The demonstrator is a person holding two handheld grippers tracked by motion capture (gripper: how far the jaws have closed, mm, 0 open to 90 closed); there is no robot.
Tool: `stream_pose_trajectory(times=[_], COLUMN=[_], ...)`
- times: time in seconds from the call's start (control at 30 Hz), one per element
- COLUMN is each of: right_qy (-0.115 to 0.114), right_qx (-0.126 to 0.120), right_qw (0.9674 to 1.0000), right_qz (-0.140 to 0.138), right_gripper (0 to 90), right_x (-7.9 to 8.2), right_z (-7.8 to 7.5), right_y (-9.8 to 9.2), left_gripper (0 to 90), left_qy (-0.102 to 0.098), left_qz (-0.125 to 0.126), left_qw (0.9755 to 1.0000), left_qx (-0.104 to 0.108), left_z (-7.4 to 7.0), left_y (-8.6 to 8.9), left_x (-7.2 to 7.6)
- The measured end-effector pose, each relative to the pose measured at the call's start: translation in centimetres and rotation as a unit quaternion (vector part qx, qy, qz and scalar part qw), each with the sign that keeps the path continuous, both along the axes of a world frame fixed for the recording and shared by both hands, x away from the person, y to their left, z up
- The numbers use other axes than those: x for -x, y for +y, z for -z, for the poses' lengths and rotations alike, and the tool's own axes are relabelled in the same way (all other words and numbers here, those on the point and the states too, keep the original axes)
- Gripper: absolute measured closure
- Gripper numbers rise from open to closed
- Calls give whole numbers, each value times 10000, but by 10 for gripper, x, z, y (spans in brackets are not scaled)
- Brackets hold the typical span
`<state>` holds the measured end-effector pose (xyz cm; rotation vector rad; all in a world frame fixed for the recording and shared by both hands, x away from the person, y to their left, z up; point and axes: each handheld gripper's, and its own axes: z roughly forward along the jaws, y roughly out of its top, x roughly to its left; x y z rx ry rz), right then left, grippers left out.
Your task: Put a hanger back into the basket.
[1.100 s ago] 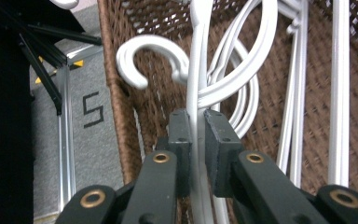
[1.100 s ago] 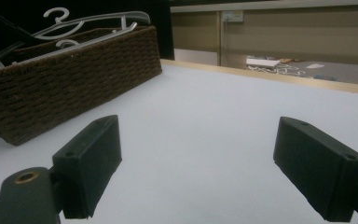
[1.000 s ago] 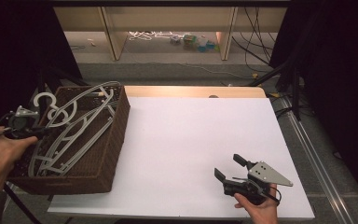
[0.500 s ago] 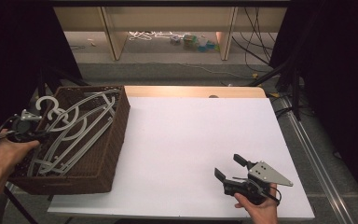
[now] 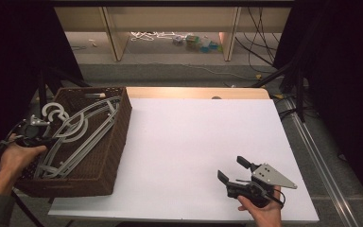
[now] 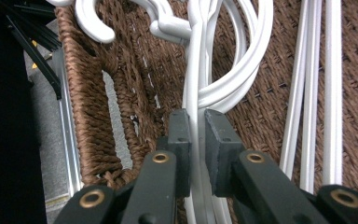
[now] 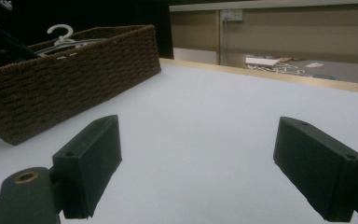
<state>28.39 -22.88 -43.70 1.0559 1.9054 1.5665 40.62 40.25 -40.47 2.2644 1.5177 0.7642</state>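
Basket (image 5: 105, 156): brown woven fibre, coarse and rough, matt; the weave ribs read clearly in the left gripper view (image 6: 135, 93). Hangers (image 5: 82, 132): white plastic, smooth, glossy with light streaks along the rods (image 6: 242, 70). Left gripper (image 6: 196, 135) fingers (image 6: 179, 140): dark grey-black plastic look, matt, with brass-coloured metal rivets at the joints. Right gripper (image 5: 234, 171) fingers (image 7: 91, 158): same matt black, faintly grainy faces; flat grey plate (image 5: 274, 176) on top, dull metal look. Bench (image 5: 198, 142): white top, smooth, matt, paper-like; pale wood strip (image 5: 194, 92) along the far edge.
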Motion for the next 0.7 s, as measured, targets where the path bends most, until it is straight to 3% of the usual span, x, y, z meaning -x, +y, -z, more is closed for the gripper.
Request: stream_pose_trajectory(times=[0.03,0.13,0.27,0.3,0.37,0.4,0.47,0.57,0.63,0.7], right_qy=[22,4,-45,-34,-52,-34,-50,-28,-21,20], right_qx=[54,28,9,1,36,38,10,3,5,37], right_qw=[10000,10000,10000,10000,10000,10000,10000,10000,10000,10000], right_qz=[26,34,43,7,21,33,12,14,14,24], right_gripper=[159,159,159,160,159,159,159,159,159,159], right_x=[1,1,0,0,0,0,0,0,0,1], right_z=[-1,0,0,0,0,0,0,0,0,0], right_y=[0,0,-1,0,0,0,0,0,0,0], left_gripper=[815,814,812,806,804,801,792,710,678,576], left_qy=[63,31,94,71,214,101,121,228,69,-83], left_qz=[-3,-47,60,31,152,70,89,100,68,28], left_qw=[9999,10000,9999,10000,9996,9999,9999,9997,9998,9996], left_qx=[-87,-13,-107,-16,-139,-62,-41,63,170,257], left_z=[0,4,5,7,9,12,13,10,9,5], left_y=[-1,-5,-4,-5,-4,-6,-6,-4,-6,-9], left_x=[-1,-3,-1,-1,-2,-2,-3,-2,-2,-1])
